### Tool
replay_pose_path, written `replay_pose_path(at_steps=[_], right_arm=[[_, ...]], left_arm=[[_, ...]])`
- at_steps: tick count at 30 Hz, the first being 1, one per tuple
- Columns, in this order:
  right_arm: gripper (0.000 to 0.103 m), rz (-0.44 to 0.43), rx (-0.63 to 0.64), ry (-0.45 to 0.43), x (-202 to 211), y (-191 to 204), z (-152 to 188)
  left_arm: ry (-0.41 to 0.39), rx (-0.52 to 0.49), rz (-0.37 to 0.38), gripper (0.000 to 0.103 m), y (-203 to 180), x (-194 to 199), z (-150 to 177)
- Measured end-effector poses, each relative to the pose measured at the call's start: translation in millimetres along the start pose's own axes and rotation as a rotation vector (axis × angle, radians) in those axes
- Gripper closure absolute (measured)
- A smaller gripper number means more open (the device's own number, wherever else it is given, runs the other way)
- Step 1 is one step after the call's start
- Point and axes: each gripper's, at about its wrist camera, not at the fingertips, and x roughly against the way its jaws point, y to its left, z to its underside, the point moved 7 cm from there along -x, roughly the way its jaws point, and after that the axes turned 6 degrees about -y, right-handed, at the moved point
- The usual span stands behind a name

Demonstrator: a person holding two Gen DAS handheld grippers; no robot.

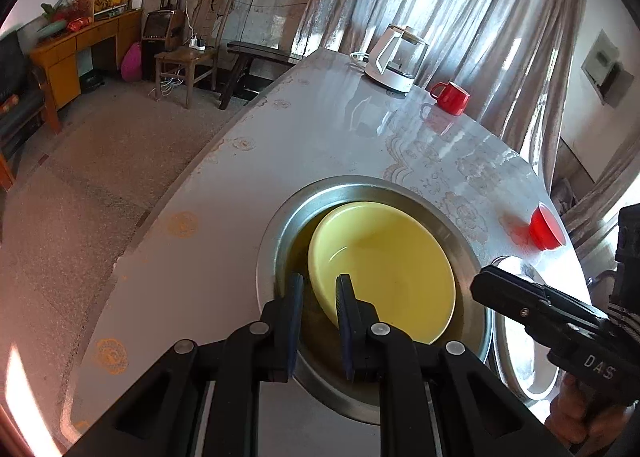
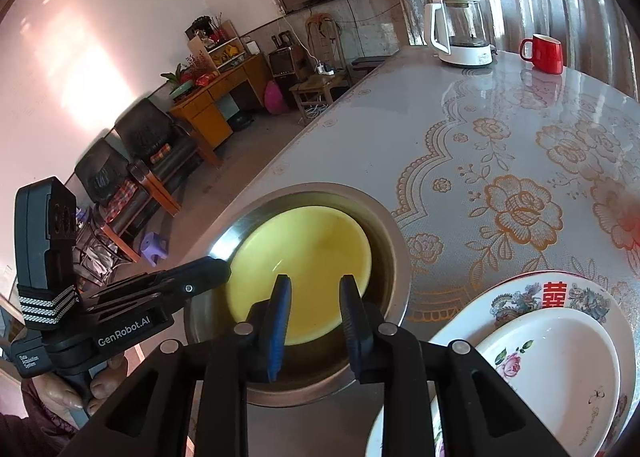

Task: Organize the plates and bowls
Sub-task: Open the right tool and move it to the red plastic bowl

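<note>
Left tool (image 1: 320,289) pinches the tilted yellow plate's (image 1: 384,265) rim; right tool (image 2: 314,289) gapes empty.

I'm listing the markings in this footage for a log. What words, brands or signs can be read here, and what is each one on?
"DAS": side of the right tool, as the left wrist view shows it; the rest is cut off.
"GenRobot.AI": side of the left tool.
"Data Acquisition System": small print on the left tool's body, barely readable.
"囍": red sign on the rim of the patterned plate.
Script on the white plate: too small to read.
</note>
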Motion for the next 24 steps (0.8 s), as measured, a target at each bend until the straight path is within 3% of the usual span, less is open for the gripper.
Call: replay_pose_path(at_steps=[6,10,15,21,24], right_arm=[[0.076,-0.01,-0.09,-0.067,19,-20,-1],[0.072,0.015,-0.149,-0.111,34,-37,-5],[0.07,0.111,-0.17,-0.122,45,-57,-12],[0.07,0.185,-0.227,-0.111,51,-82,-18],[0.07,0.223,-0.262,-0.117,57,-92,-19]], left_arm=[[-0.018,-0.047,0.022,0.087,-4,-1,-10],[-0.051,-0.09,0.044,0.08,-13,-7,-22],[-0.064,-0.098,0.104,0.079,-23,-17,-37],[-0.059,-0.161,0.112,0.078,-43,-28,-55],[-0.05,-0.199,0.14,0.067,-57,-32,-59]])
